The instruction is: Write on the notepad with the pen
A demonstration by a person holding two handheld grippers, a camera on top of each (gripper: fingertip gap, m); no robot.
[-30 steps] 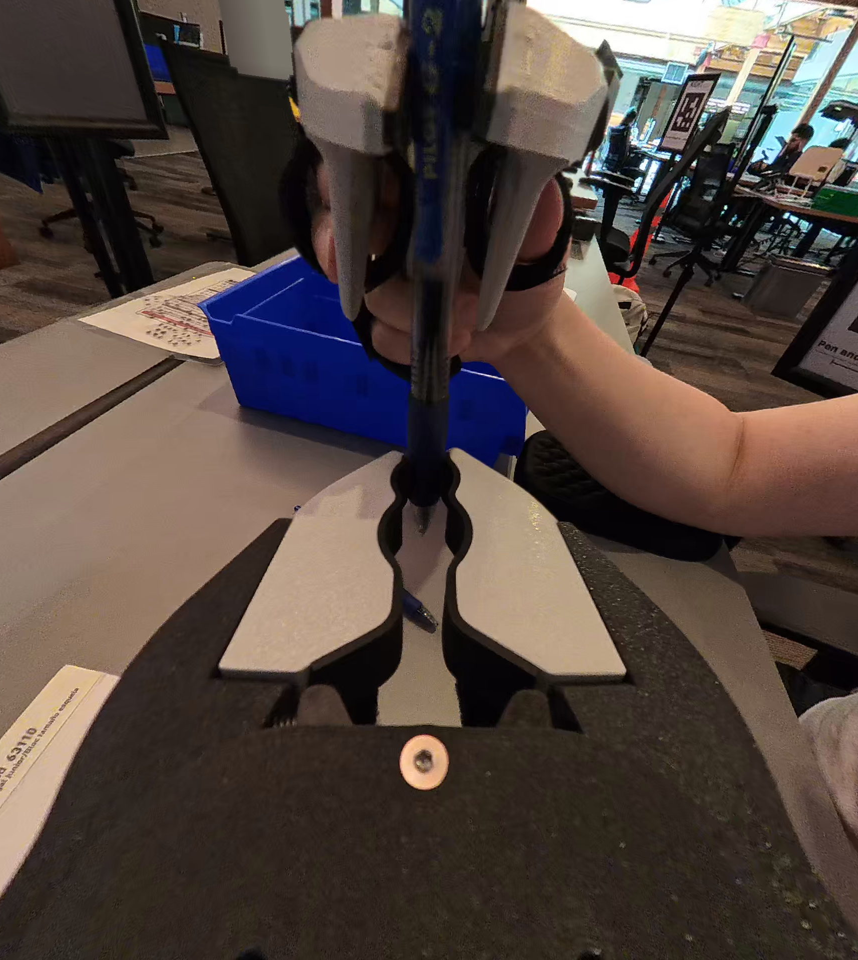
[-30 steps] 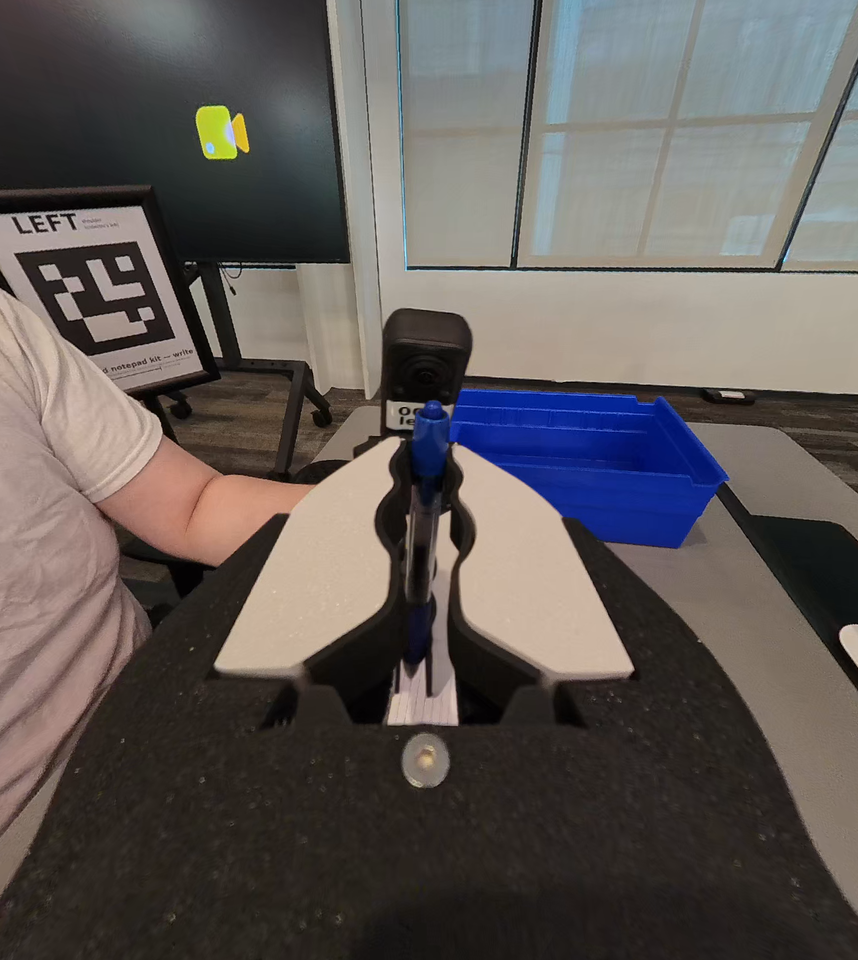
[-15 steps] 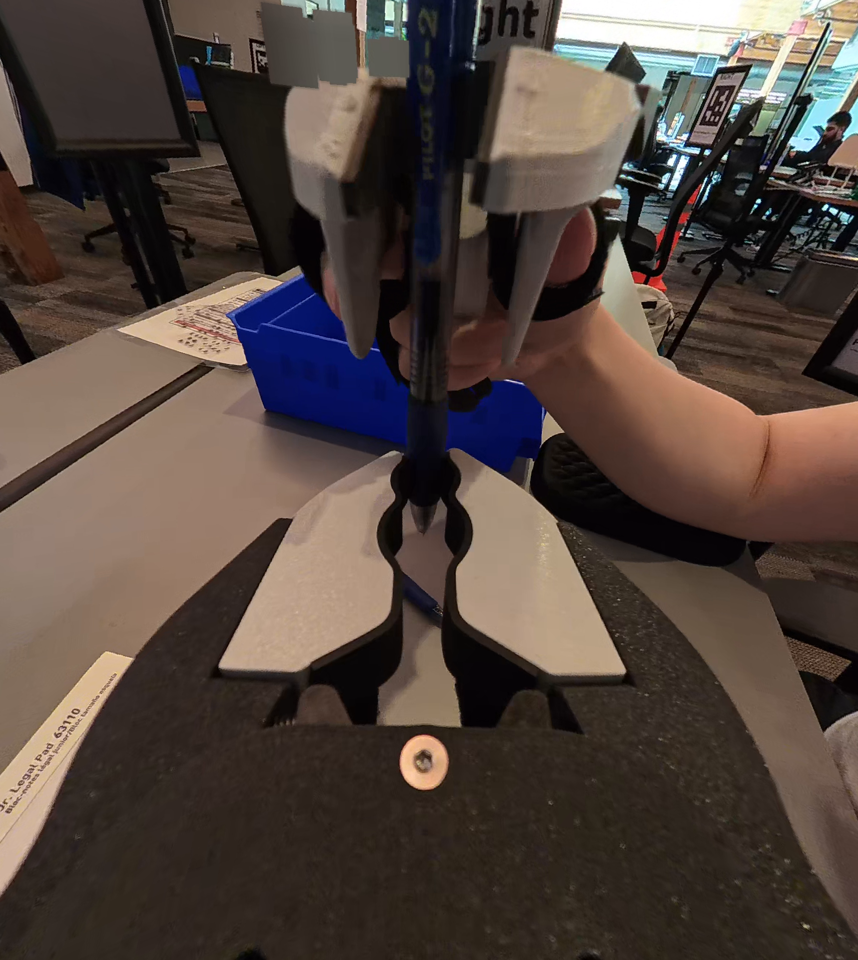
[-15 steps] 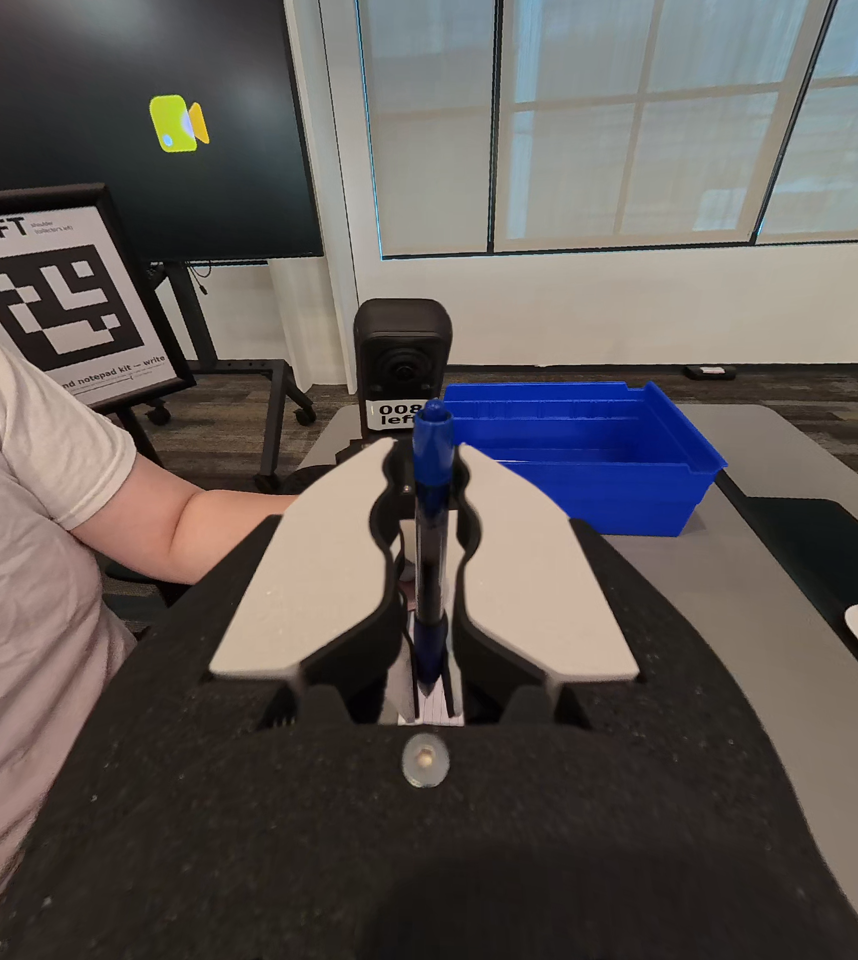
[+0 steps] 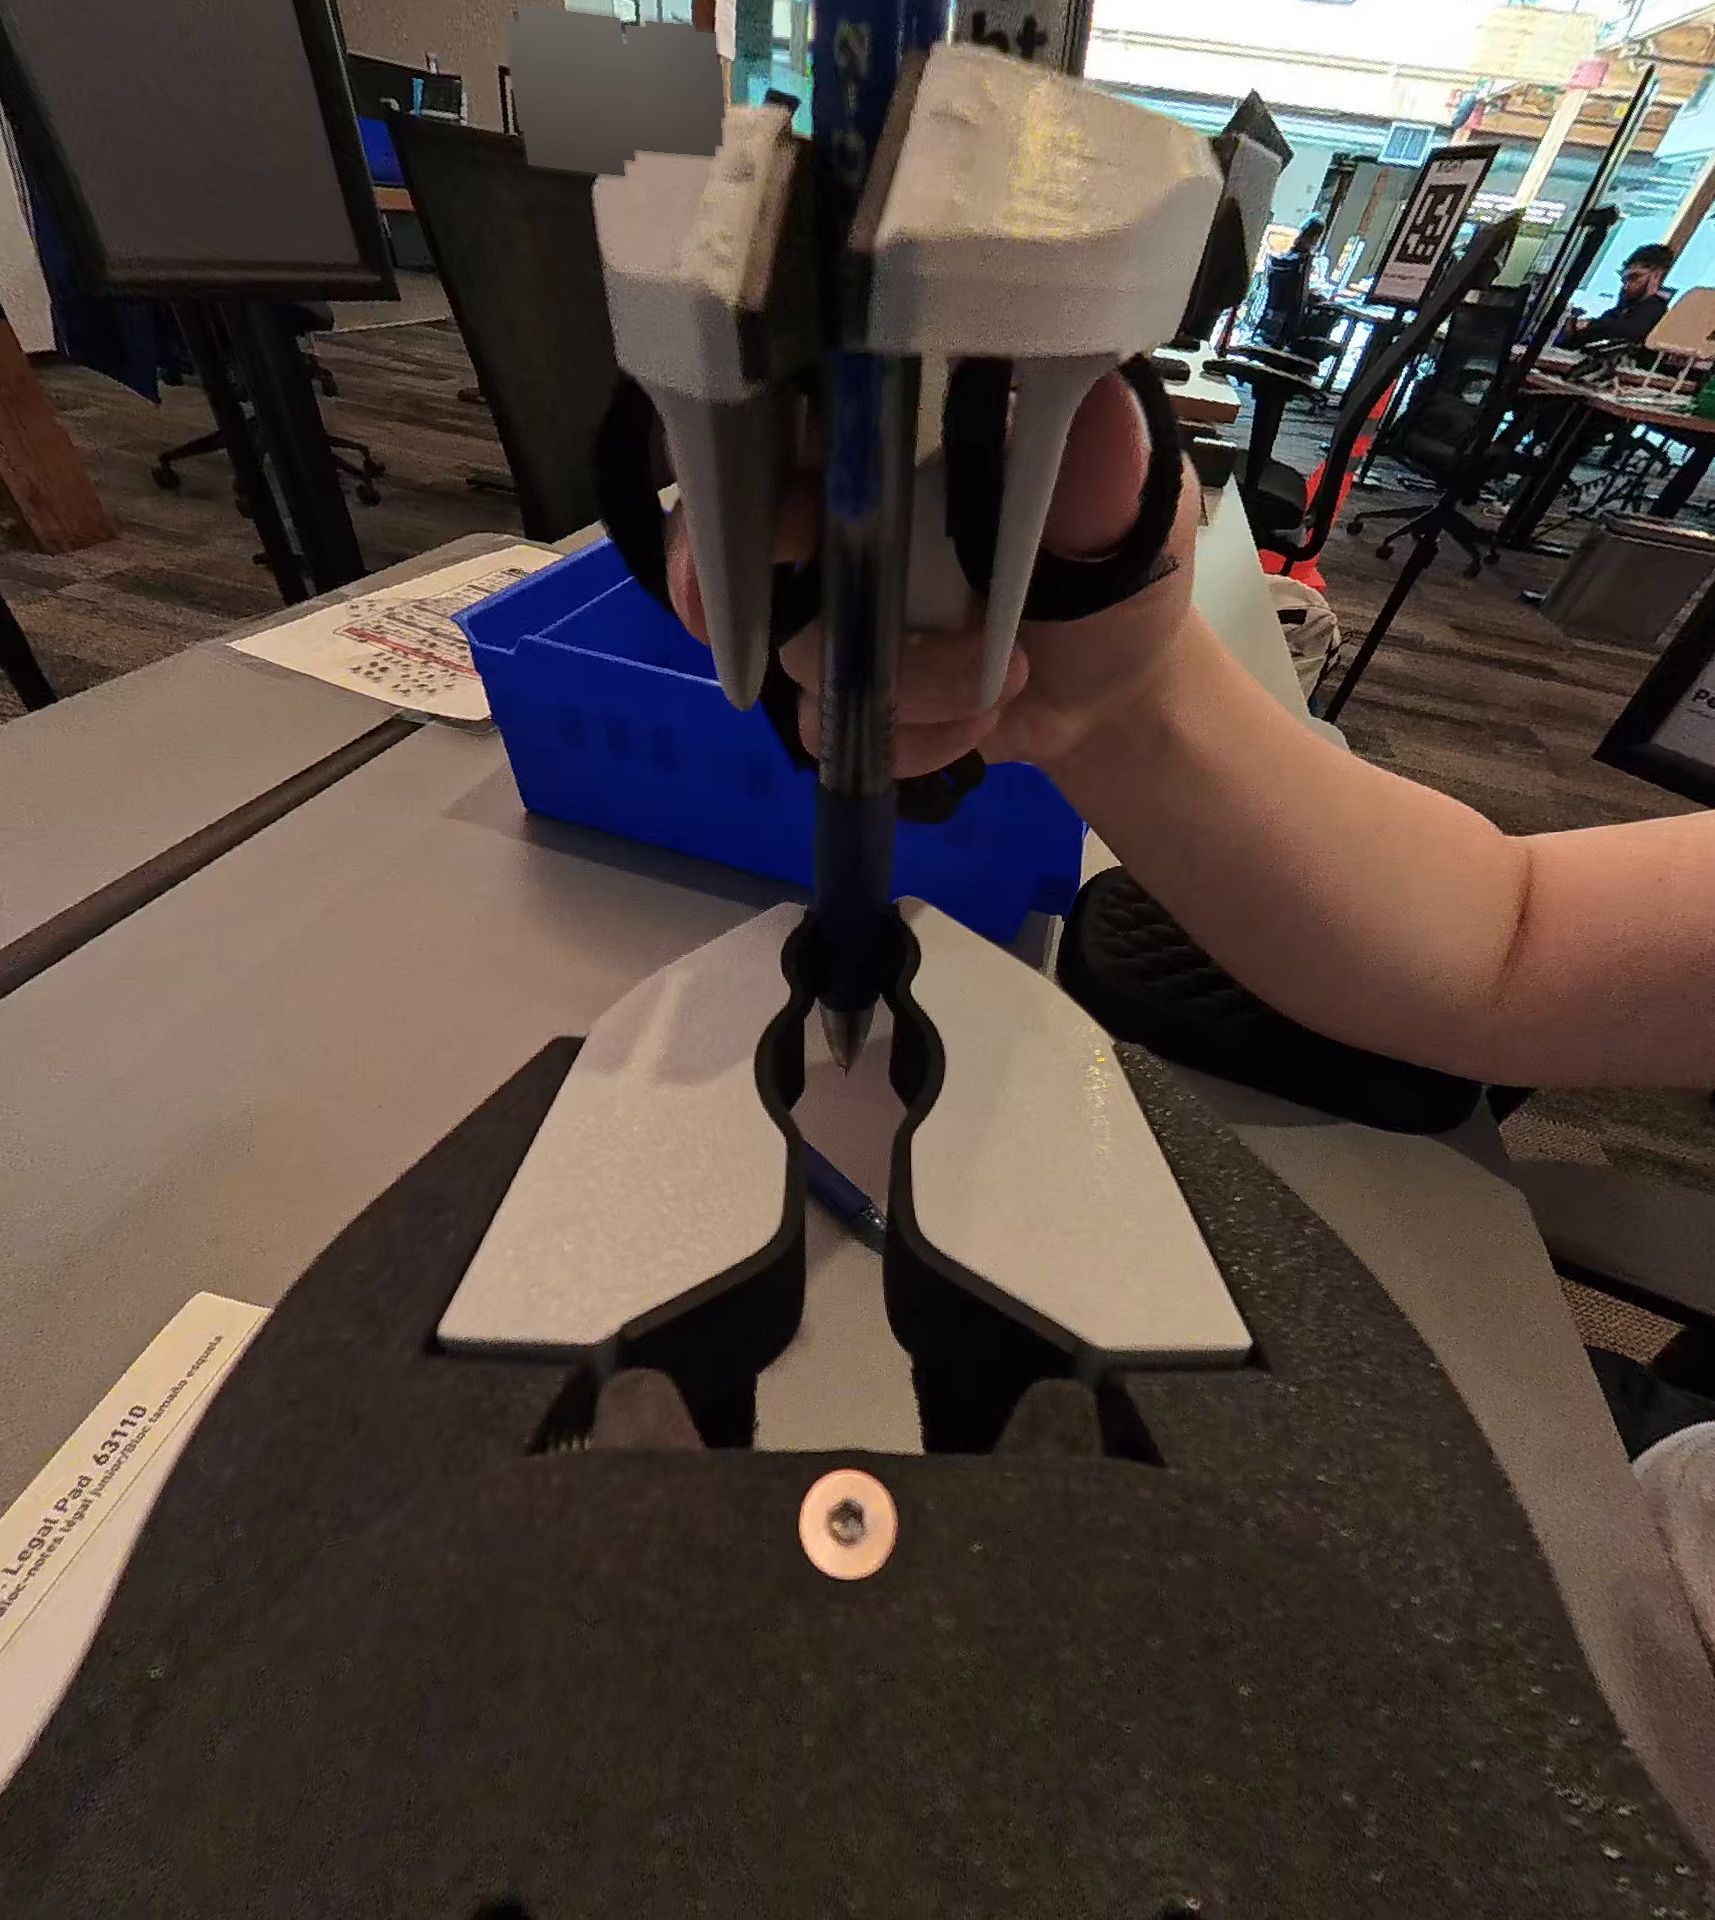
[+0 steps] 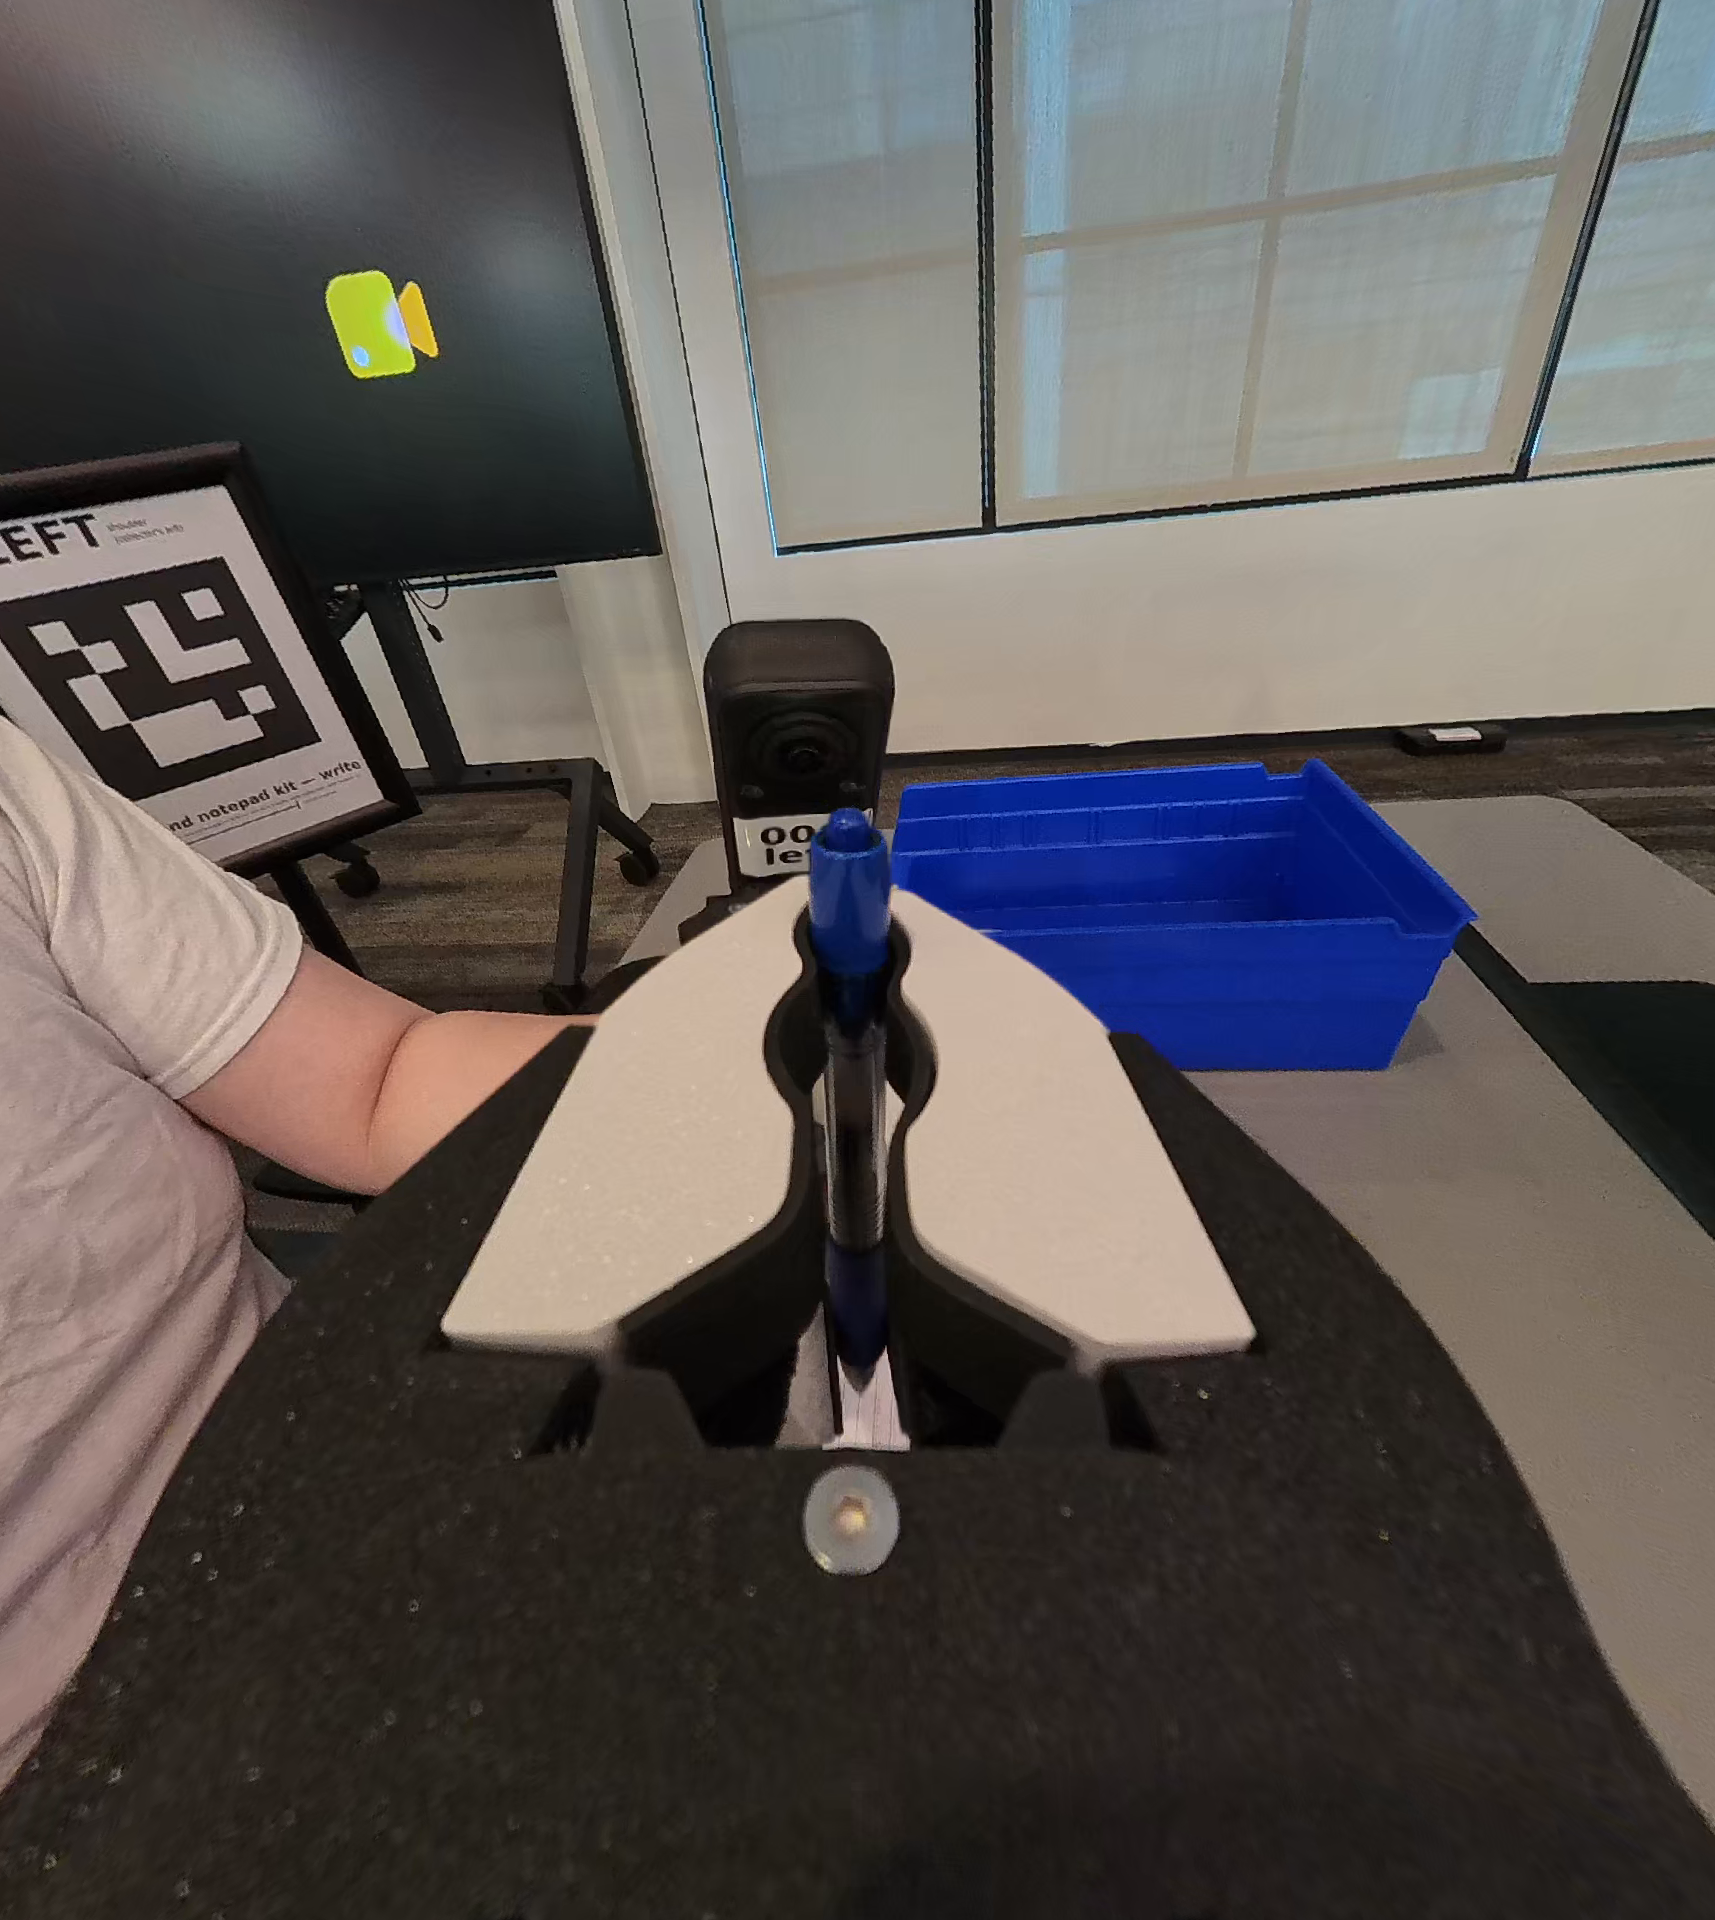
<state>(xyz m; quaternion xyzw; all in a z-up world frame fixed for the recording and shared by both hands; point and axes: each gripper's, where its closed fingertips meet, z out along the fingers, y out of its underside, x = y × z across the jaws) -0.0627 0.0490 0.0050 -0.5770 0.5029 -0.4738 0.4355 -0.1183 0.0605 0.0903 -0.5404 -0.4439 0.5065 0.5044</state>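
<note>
A blue pen (image 5: 848,582) stands nearly upright, tip down, between my two grippers. My left gripper (image 5: 848,935) is shut on the pen's dark grip just above the metal tip. My right gripper (image 5: 837,260) is above it in the left wrist view, held by a hand, with its pads shut on the upper barrel. In the right wrist view the pen (image 6: 848,1039) lies along the gap of my right gripper (image 6: 848,925), its blue end sticking out past the fingertips. The notepad (image 5: 53,1507) lies on the grey table (image 5: 209,1039) at lower left.
A blue bin (image 5: 645,727) stands on the table behind the pen; it also shows in the right wrist view (image 6: 1196,935). A printed sheet (image 5: 396,644) lies to its left. A small blue object (image 5: 842,1195) lies on the table under my left fingers. A black chair back (image 5: 1196,997) is at right. The grippers' ends are close to 10 cm from one another.
My right gripper's pads spread slightly half a second ago and have closed on the pen again. My left gripper has kept its hold near the tip. The pen stays upright.
</note>
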